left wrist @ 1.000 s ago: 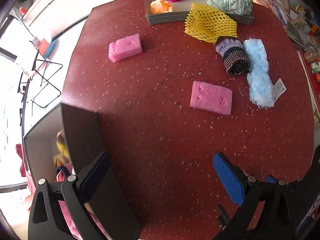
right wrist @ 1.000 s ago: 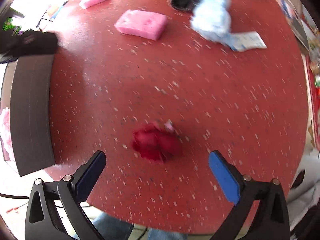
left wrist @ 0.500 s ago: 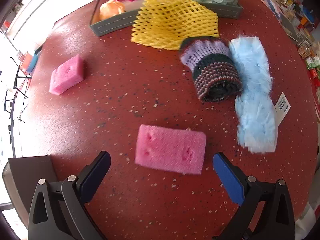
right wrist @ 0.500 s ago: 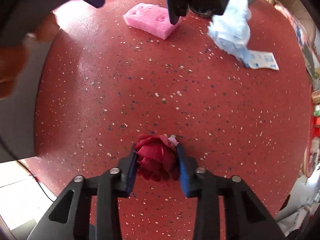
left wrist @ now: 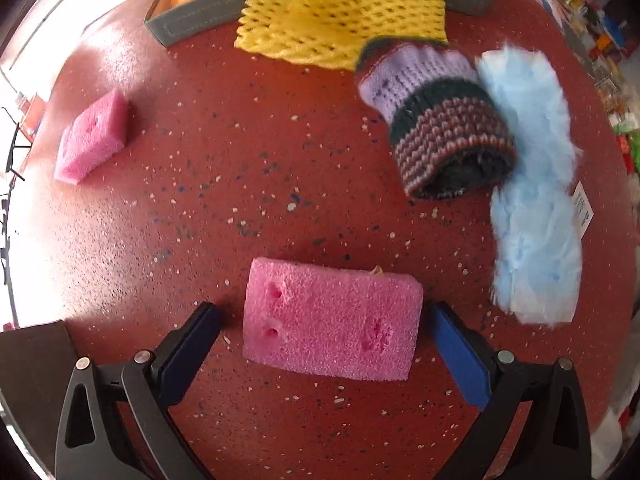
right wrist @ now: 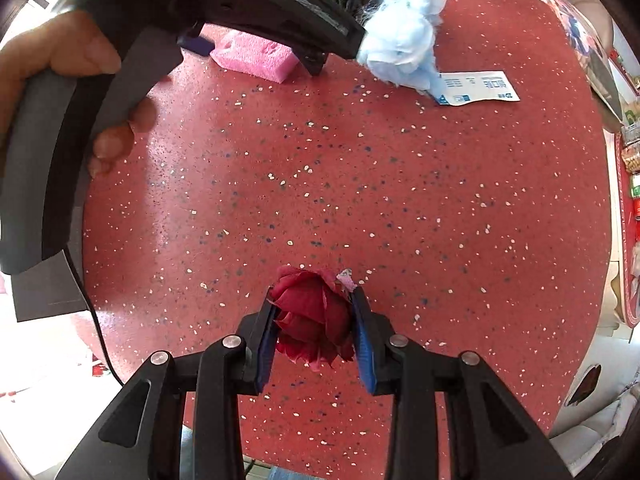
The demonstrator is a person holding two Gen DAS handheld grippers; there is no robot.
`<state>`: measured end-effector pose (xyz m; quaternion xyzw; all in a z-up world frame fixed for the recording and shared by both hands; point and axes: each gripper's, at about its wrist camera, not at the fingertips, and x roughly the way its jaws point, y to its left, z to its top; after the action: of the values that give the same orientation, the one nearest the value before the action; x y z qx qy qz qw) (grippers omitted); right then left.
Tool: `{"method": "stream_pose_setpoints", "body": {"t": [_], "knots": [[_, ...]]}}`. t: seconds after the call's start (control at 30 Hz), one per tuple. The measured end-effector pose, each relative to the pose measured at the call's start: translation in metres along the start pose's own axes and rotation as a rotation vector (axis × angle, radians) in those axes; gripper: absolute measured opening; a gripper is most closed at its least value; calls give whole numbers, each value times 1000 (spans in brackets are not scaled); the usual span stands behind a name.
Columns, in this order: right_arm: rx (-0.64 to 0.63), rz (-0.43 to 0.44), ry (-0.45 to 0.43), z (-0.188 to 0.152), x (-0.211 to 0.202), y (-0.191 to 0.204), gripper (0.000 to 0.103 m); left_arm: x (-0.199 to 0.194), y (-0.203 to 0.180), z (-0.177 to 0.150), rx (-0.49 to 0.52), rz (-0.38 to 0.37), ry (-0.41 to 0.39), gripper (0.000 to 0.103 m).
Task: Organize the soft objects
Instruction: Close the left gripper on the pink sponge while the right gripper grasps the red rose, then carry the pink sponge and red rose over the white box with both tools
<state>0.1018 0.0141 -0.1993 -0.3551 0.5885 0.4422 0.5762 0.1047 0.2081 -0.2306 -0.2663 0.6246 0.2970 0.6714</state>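
A pink sponge (left wrist: 332, 320) lies flat on the red speckled table (left wrist: 240, 160). My left gripper (left wrist: 322, 312) points down over it, open, one blue pad on each side and neither pressing. In the right wrist view the same sponge (right wrist: 256, 56) shows under that gripper, which a hand (right wrist: 60, 60) holds. My right gripper (right wrist: 314, 298) is shut on a dark red fabric rose (right wrist: 312, 320) near the table's front edge.
A second pink sponge (left wrist: 92, 136) sits far left. A yellow foam net (left wrist: 340, 12), a striped knitted cuff (left wrist: 440, 128) and a light blue fluffy cloth (left wrist: 532, 200) with a paper label (right wrist: 476, 88) lie behind. A grey tray (left wrist: 192, 20) stands at the back, a dark box (left wrist: 32, 360) lower left.
My left gripper has moved away from the dark box and come down over the near pink sponge, which now lies between its pads. My right gripper has shut on the rose.
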Motion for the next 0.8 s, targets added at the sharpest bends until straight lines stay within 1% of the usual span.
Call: {"method": "stream_pose_setpoints", "body": {"t": [0.1, 0.13, 0.17, 0.2, 0.23, 0.27, 0.3, 0.33, 0.5, 0.63, 0.73, 0.8], "knots": [[9, -4, -5, -4, -11, -3, 37, 3, -6, 10, 8, 27, 29, 102], [14, -6, -7, -4, -18, 0, 37, 1, -9, 10, 15, 46, 20, 93], [24, -11, -10, -5, -21, -4, 37, -1, -13, 9, 28, 52, 5, 76], [32, -13, -13, -5, -26, -7, 37, -3, -20, 4, 40, 36, -5, 72], [44, -13, -15, -6, -31, -10, 37, -7, -24, 2, 50, 17, -12, 72], [55, -14, -17, -7, -34, -15, 37, -9, -29, 1, 63, 33, -7, 71], [63, -14, -16, -5, -37, -20, 37, -10, -33, -2, 79, 69, -3, 71], [70, -16, -16, -4, -38, -24, 37, -11, -35, -5, 92, 82, -7, 71], [98, -28, -5, -9, -47, -37, 37, -27, -33, -31, 85, 53, -6, 71], [129, -27, 14, -17, -52, -46, 37, -47, -29, -63, 72, 19, -18, 71], [141, -34, 30, -21, -53, -45, 37, -62, -23, -87, 78, 12, -31, 71], [143, -37, 38, -25, -54, -42, 37, -70, -9, -102, 76, 1, -31, 71]]}}
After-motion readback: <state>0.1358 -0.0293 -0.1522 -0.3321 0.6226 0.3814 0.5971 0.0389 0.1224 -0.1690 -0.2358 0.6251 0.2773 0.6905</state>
